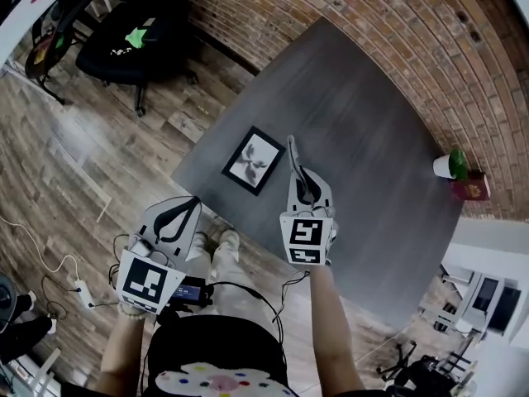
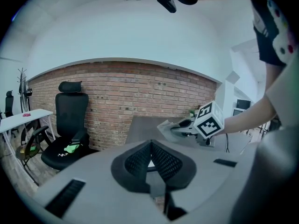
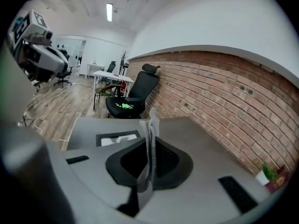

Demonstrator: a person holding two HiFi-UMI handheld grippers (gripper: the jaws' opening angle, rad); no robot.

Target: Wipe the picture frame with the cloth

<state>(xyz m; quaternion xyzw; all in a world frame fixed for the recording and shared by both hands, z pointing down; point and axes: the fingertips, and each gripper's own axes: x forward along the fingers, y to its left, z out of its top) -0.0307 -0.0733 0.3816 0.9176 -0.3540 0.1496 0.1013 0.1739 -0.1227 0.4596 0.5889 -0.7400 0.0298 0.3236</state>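
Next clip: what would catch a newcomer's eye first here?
The right gripper, jaws shut on a pale cloth, hangs over the gray table beside a black picture frame lying flat near the table's corner. The left gripper, jaws together and empty, sits off the table over the wood floor. A brick wall runs behind.
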